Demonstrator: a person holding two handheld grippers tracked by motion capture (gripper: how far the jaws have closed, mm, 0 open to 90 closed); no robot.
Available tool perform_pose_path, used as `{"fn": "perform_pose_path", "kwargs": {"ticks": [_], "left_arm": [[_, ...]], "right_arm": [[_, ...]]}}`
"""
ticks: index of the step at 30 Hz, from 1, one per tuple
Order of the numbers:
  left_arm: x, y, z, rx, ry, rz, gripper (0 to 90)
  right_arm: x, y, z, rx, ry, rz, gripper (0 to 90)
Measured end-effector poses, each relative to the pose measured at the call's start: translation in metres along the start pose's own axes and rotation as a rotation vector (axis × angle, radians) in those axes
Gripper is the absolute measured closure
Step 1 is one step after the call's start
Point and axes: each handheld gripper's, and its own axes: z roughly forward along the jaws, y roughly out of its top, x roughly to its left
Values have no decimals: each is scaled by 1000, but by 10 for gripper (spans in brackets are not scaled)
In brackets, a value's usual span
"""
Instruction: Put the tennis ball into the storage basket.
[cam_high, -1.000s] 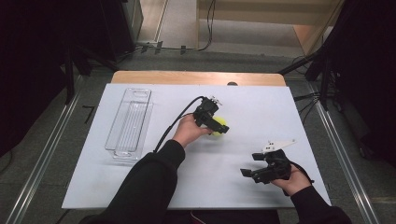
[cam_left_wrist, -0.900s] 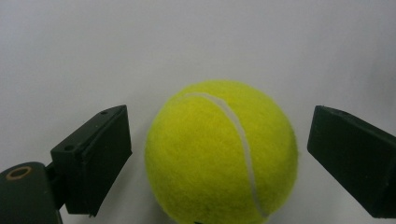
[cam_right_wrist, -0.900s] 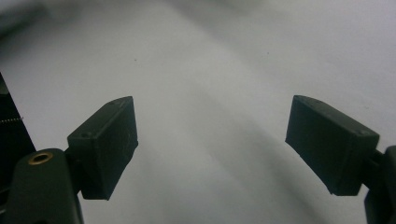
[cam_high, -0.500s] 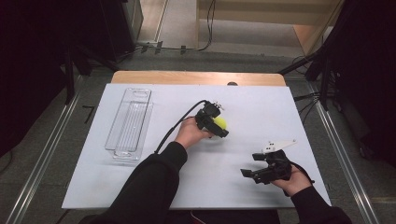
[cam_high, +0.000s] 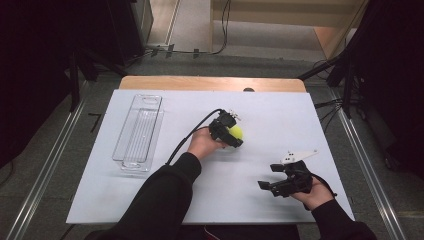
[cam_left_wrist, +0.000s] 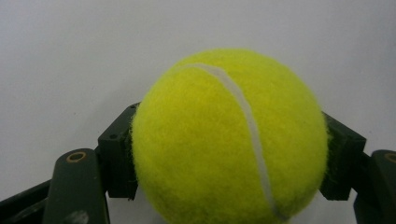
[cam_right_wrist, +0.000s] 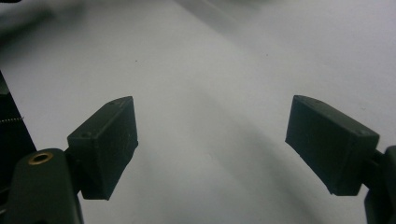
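Nearest to me, my right tongs (cam_high: 274, 176) hover low over the near right part of the counter (cam_high: 250, 210), jaws spread wide and holding nothing; the right gripper view looks between its two pads (cam_right_wrist: 105, 147) at bare white surface. It sits well apart from the work, so it is out of harm's way for now.

Farther in, near the middle of the counter, my left tongs (cam_high: 235, 136) are closed on the tennis ball (cam_high: 235, 132). In the left gripper view the ball (cam_left_wrist: 231, 140) fills the space between the jaws, one pad (cam_left_wrist: 116, 158) pressed into the felt on each side, about at its widest part. I cannot tell from these views whether the ball is lifted or resting on the surface.

Farther off to the left, the clear plastic tray (cam_high: 137, 131) lies lengthwise, well apart from the ball, with nothing in it.

My worry is the grip itself. The ball is round and springy, and the pads touch it on two small patches only; if I squeeze unevenly or swing the hand quickly, I judge it could squirt out forward and roll off the counter. A tilt of the wrist during a carry would make that likelier. The trailing cable (cam_high: 187, 136) could also drag across the tray on a leftward move and shift it.
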Motion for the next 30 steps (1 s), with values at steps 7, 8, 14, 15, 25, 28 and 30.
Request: {"fn": "perform_pose_path", "kwargs": {"ticks": [7, 8, 14, 15, 25, 28, 30], "left_arm": [[-1, 1, -2, 4, 7, -5, 266], [-1, 1, -3, 3, 4, -5, 266], [-1, 3, -13, 2, -12, -25, 266], [-1, 3, -15, 2, -12, -25, 266], [-7, 0, -31, 3, -61, -43, 266], [-8, 0, -36, 0, -66, -47, 266], [-9, -1, -38, -4, -68, -47, 266]], "right_arm": [[0, 0, 0, 1, -1, -1, 148], [0, 0, 0, 2, -1, 0, 148], [0, 0, 0, 2, 1, -3, 148], [0, -1, 0, 2, 1, -3, 147], [-1, -1, 0, 5, -2, -3, 147], [-1, -1, 0, 6, -2, -4, 148], [-1, -1, 0, 5, -2, -2, 148]]}}
